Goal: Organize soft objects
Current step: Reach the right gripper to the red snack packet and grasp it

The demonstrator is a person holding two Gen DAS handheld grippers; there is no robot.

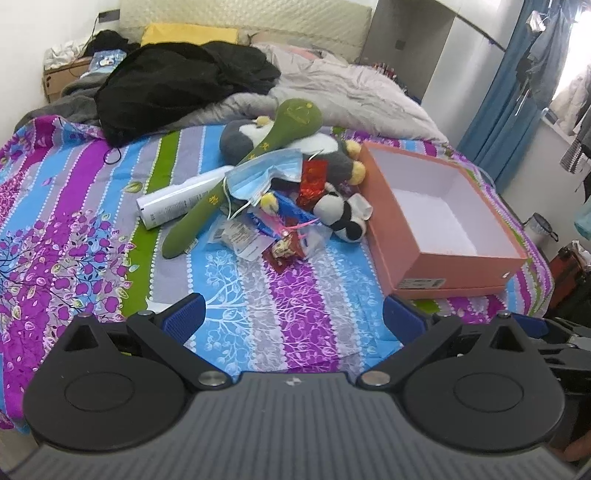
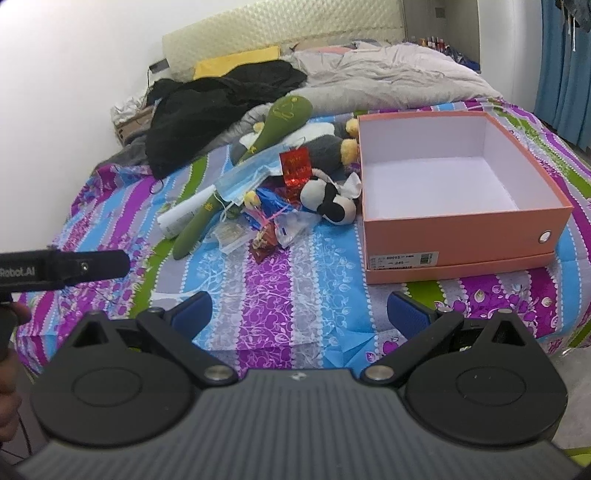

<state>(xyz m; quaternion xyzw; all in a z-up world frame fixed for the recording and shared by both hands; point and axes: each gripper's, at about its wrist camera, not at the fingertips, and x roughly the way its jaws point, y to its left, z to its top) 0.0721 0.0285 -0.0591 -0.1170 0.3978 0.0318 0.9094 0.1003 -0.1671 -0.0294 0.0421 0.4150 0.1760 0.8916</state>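
A pile lies mid-bed: a long green plush (image 1: 236,173) (image 2: 236,162), a grey penguin plush (image 1: 328,151) (image 2: 325,147), a small panda plush (image 1: 341,216) (image 2: 328,201), a blue face mask (image 1: 264,175) (image 2: 242,182), a white tube (image 1: 181,201) and several wrappers (image 1: 280,236). An open, empty orange box (image 1: 428,266) (image 2: 461,236) stands right of the pile. My left gripper (image 1: 293,315) is open and empty, near the bed's front. My right gripper (image 2: 299,310) is open and empty, short of the box.
A black garment (image 1: 177,85) and a rumpled grey quilt (image 1: 351,92) lie at the bed's far end, with a yellow pillow (image 1: 188,33). Blue curtains (image 1: 517,92) hang at right. The left gripper's body (image 2: 62,269) shows at the right view's left edge.
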